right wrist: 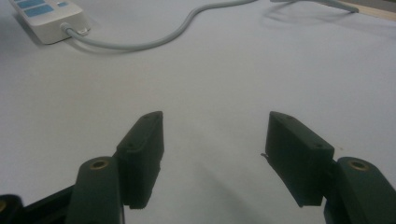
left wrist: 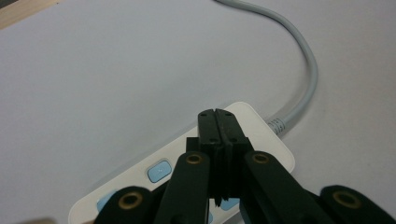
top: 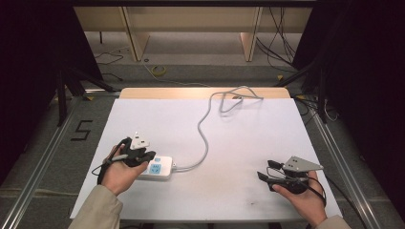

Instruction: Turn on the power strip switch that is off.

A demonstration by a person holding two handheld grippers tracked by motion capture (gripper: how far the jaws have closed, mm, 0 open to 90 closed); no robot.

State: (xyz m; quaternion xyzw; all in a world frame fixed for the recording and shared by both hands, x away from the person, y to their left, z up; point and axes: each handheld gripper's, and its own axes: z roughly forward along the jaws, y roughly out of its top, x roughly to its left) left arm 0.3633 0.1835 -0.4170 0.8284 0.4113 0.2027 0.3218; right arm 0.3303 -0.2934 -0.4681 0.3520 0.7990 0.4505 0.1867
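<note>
With the rig viewed from the near edge, I note my right gripper (top: 270, 171) at five o'clock on the white worktop (top: 239, 138), fingers (right wrist: 142, 144) apart over bare surface. My left gripper (top: 143, 155), at eight o'clock, has fingers (left wrist: 218, 130) pressed together, empty, over the white power strip (top: 157, 168). The strip's grey cable (top: 205, 133) runs toward twelve o'clock and loops at the far edge.

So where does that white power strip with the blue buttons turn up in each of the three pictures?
High view: the power strip lies left of centre, under the left gripper.
Left gripper view: power strip low in the middle, behind the closed jaws.
Right gripper view: power strip in the top left corner.
Shared landmark: its grey cable.
</note>
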